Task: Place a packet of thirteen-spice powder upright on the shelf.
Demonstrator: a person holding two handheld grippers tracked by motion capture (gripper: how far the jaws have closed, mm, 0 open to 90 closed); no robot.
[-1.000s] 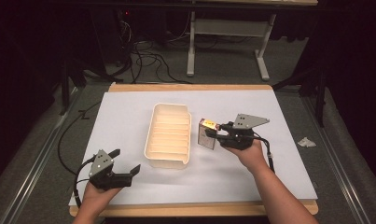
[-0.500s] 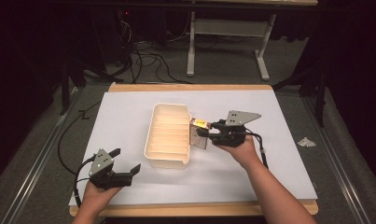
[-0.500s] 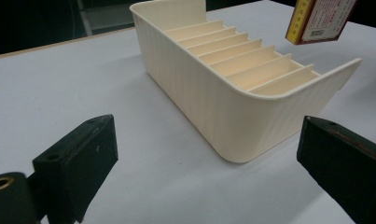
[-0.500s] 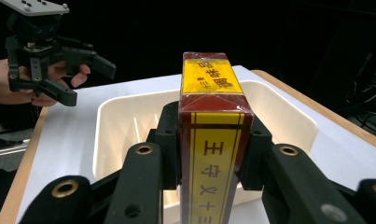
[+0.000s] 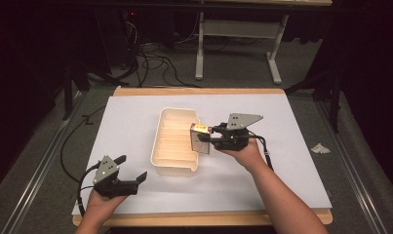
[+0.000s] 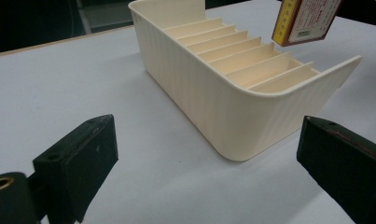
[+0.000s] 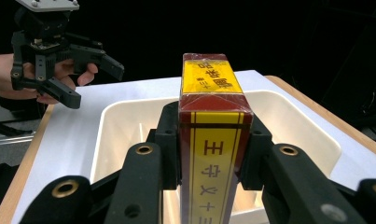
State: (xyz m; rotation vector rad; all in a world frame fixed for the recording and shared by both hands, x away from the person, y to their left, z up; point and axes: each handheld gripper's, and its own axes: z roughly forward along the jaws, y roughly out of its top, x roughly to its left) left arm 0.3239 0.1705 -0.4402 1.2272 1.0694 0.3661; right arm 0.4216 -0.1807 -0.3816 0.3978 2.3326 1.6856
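Right tool (image 5: 204, 138) clamps a small red-yellow box (image 7: 213, 140) by its flat sides: probably light, stiff, crushable cardboard. Left tool (image 5: 130, 173), at 7 o'clock of the slotted tray (image 5: 177, 165), gapes wide.

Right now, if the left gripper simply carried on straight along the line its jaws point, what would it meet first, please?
Probably the cream divided tray: the left gripper, jaws wide open, faces its rounded near corner across bare white table cover. Exact depth is hard to judge.

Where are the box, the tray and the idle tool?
Box (image 7: 212, 140), right gripper view, on its red and yellow front face.
Tray (image 6: 232, 112), left gripper view, on its long outer wall.
Left tool (image 5: 127, 171), high view, midway between its open tips.
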